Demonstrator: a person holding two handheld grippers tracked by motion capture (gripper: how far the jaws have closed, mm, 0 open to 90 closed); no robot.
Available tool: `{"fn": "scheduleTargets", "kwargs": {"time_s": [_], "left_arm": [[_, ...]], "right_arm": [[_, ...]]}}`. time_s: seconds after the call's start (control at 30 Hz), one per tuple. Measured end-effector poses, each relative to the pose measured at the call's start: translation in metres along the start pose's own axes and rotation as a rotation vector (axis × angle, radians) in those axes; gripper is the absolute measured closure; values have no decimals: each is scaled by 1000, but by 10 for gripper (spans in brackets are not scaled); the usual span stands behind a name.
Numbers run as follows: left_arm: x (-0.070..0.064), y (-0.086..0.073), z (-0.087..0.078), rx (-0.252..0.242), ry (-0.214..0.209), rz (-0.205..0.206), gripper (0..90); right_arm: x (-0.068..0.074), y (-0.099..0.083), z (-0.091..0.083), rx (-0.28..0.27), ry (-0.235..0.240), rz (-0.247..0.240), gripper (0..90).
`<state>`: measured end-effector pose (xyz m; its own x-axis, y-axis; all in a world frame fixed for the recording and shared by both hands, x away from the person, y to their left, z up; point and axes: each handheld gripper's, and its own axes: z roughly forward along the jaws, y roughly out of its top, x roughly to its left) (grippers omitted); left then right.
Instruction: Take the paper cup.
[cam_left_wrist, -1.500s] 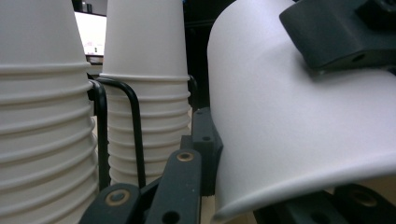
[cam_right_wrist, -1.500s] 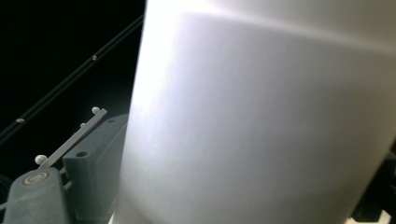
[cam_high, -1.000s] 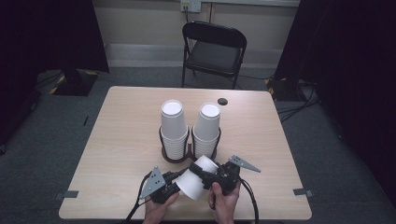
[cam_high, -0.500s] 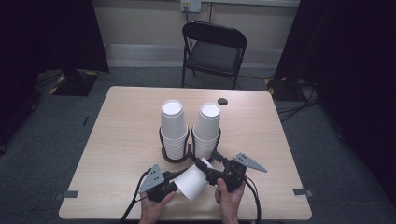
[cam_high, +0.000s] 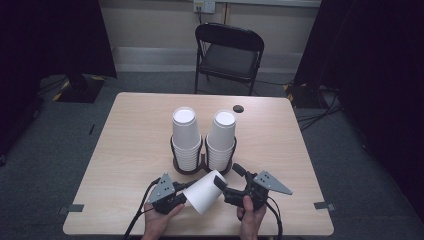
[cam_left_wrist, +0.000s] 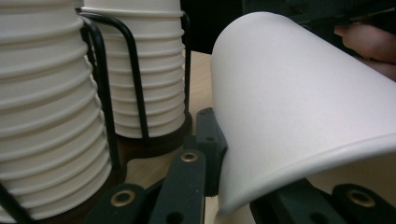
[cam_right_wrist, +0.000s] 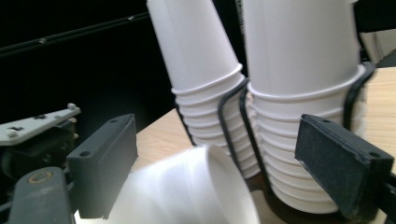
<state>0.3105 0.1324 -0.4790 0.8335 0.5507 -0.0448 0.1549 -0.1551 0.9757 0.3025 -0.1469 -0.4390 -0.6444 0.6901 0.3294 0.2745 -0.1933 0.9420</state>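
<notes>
Dim room, table evenly lit from above; gripper views soft, near cup (cam_right_wrist: 187, 191) blurred, no glare

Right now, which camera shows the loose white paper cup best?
The high view: the whole white paper cup shows, tipped sideways, rim clamped by the left hand-held gripper. The left gripper view shows its side and pinched rim up close; the right gripper view shows its blurred base end.

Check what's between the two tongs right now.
A loose white cup on its side, in the high view: left tongs grip its rim, open right tongs flank its base.
</notes>
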Motion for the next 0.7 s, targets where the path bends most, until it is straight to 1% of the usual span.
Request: {"fn": "scheduleTargets", "kwargs": {"time_s": [0.07,0.1,0.17,0.2,0.27,0.3,0.33,0.37,0.4,0.47,0.53,0.57,0.63,0.67,0.7], "left_arm": [[2,2,-2,11,-7,1,860],[3,4,-2,23,-5,6,861],[5,6,-4,35,-6,12,861],[6,7,-5,43,-7,14,861],[9,10,-7,43,-11,-5,860],[10,11,-8,44,-8,-8,860],[11,12,-9,49,-4,-8,860],[12,13,-10,57,3,-9,860],[13,15,-10,63,6,-5,860],[15,17,-12,70,22,-10,860],[17,19,-13,69,14,-15,860],[18,20,-14,70,18,-20,860],[19,22,-15,82,23,-30,860],[21,24,-16,90,17,-34,860],[22,25,-16,97,11,-35,860]], "right_arm": [[-2,-1,-4,-17,-7,-3,128],[-2,-1,-5,-23,-13,-15,129],[-4,-2,-8,-28,-26,-43,128],[-4,-3,-10,-21,-32,-60,128],[-5,-5,-12,-20,-46,-100,128],[-6,-7,-13,-38,-84,-134,126],[-7,-9,-14,-66,-99,-150,126],[-9,-10,-16,-93,-99,-161,124],[-10,-11,-16,-97,-98,-160,119],[-11,-12,-16,-77,-105,-171,129],[-12,-14,-15,-62,-104,-182,136],[-12,-15,-15,-59,-106,-192,141],[-11,-17,-15,-34,-113,-197,152],[-10,-18,-14,-26,-127,-199,163],[-9,-19,-14,-4,-149,-212,169]]}}
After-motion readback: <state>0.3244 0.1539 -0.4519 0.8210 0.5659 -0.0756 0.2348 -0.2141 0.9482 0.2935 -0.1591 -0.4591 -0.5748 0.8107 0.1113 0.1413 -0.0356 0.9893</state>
